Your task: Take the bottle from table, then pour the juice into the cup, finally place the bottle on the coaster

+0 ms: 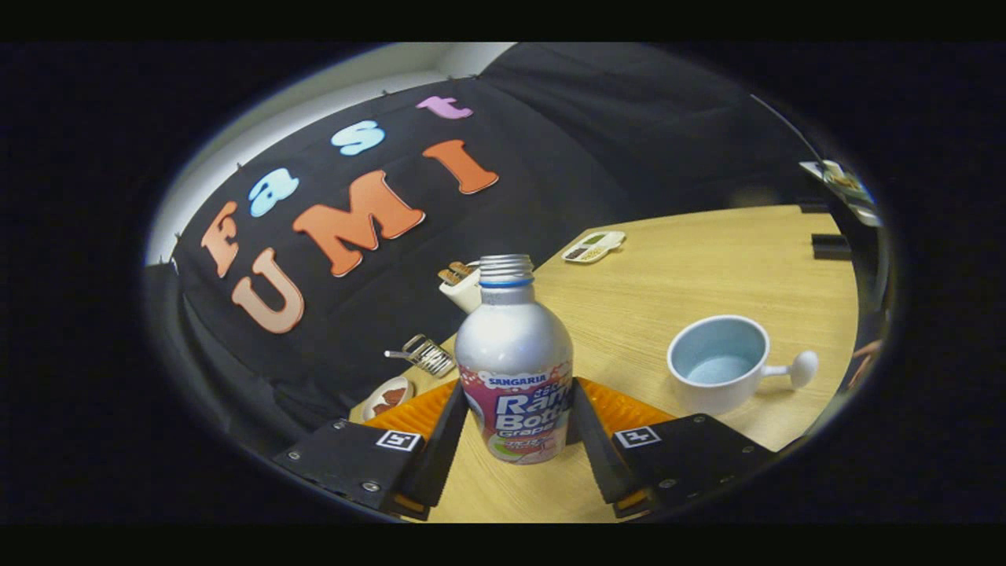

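The tool (515,428) has both fingers pressed against the sides of the bottle (515,369), clamped on its labelled lower half. The bottle stands upright with its cap off, threaded neck open, and its base is at the wooden surface (692,267); whether it touches or is lifted just off I cannot tell. The cup (719,363) sits on the surface beyond the right finger, apart from the bottle, handle pointing away from it, with bare wood between them. Past the bottle near the far edge are a white holder (464,287), a small metal rack (424,355), a small plate (387,397) and a flat tray (593,247), the cloth wall right behind them
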{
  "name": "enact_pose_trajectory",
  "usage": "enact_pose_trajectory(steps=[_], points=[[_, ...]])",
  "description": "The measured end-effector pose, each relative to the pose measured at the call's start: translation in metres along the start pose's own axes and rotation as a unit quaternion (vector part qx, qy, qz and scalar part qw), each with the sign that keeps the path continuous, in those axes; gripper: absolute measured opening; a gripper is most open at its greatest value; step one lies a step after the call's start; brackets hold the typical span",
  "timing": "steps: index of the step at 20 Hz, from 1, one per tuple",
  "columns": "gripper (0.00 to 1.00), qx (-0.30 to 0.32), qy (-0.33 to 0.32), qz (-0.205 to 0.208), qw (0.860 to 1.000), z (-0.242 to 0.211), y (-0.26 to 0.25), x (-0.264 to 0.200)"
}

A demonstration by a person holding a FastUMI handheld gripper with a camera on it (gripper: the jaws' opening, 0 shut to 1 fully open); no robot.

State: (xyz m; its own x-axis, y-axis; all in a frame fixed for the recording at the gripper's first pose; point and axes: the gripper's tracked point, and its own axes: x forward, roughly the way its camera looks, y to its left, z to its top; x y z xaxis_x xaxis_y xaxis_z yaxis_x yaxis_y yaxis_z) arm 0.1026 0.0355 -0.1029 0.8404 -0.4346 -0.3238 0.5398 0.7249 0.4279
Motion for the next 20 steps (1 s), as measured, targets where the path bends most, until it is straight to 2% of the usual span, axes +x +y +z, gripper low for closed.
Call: enact_pose_trajectory(steps=[4,7,11,20], points=[[0.75,-0.126,-0.025,-0.035,0.991,0.01,-0.006,0.009],[0.75,-0.188,-0.034,-0.03,0.981,0.01,-0.002,0.012],[0.75,-0.235,-0.047,-0.013,0.971,0.009,0.013,0.036],[0.76,-0.273,-0.023,0.017,0.962,-0.027,0.026,0.059]])
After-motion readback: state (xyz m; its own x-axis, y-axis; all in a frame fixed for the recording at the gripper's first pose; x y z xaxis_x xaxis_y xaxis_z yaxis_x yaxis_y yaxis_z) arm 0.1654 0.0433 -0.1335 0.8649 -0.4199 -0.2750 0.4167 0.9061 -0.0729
